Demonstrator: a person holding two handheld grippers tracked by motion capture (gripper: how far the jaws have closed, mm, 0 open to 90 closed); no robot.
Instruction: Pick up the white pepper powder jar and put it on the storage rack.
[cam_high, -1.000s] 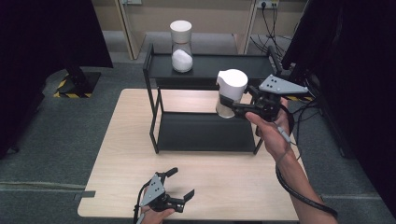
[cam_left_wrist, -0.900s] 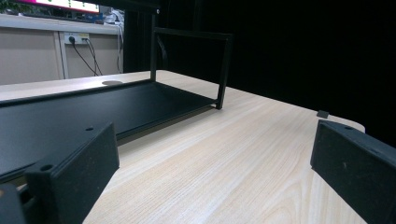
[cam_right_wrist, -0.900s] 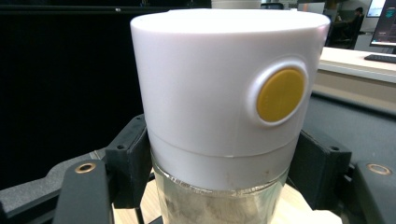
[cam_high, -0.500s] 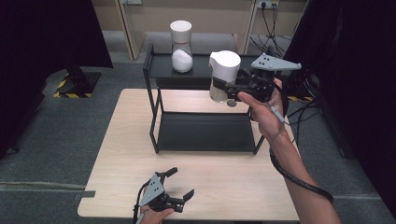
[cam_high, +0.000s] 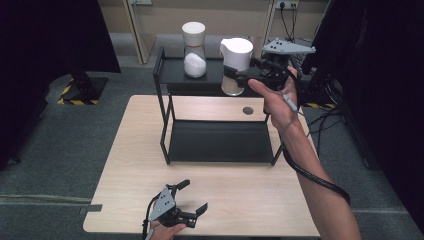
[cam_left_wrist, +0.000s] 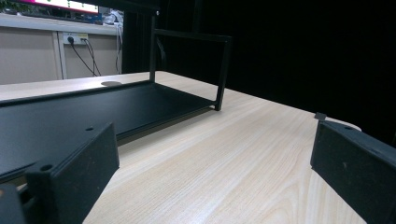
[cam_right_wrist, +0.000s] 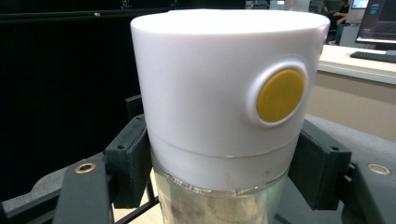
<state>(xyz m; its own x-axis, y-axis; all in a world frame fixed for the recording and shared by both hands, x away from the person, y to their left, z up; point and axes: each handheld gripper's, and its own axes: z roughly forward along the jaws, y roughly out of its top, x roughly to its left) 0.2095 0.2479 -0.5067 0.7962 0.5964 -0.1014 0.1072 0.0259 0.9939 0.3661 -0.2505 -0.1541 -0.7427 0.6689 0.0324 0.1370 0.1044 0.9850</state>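
A glass jar (cam_high: 236, 59) with a white lid is held at the right end of the black rack's top shelf (cam_high: 172, 71); whether it touches the shelf I cannot tell. My right gripper (cam_high: 232, 76) is shut on it just below the lid. In the right gripper view the jar (cam_right_wrist: 219, 93) is close up, a yellow button (cam_right_wrist: 280, 95) on its lid and a jaw on each side of the glass. A second white-lidded jar (cam_high: 194, 50) holding white powder stands on the same shelf to the left. My left gripper (cam_high: 194, 196) rests open near the table's front edge, with nothing between its jaws.
The rack's lower shelf (cam_high: 220, 142) lies bare on the wooden table (cam_high: 135, 165); it is also visible ahead of the left gripper as lower shelf (cam_left_wrist: 93, 107). A small dark round spot (cam_high: 248, 110) marks the table behind the rack. Cables and dark curtains are at the right.
My right gripper has carried the jar up, away and to the left, from in front of the rack to the top shelf's right end. The left gripper has not moved.
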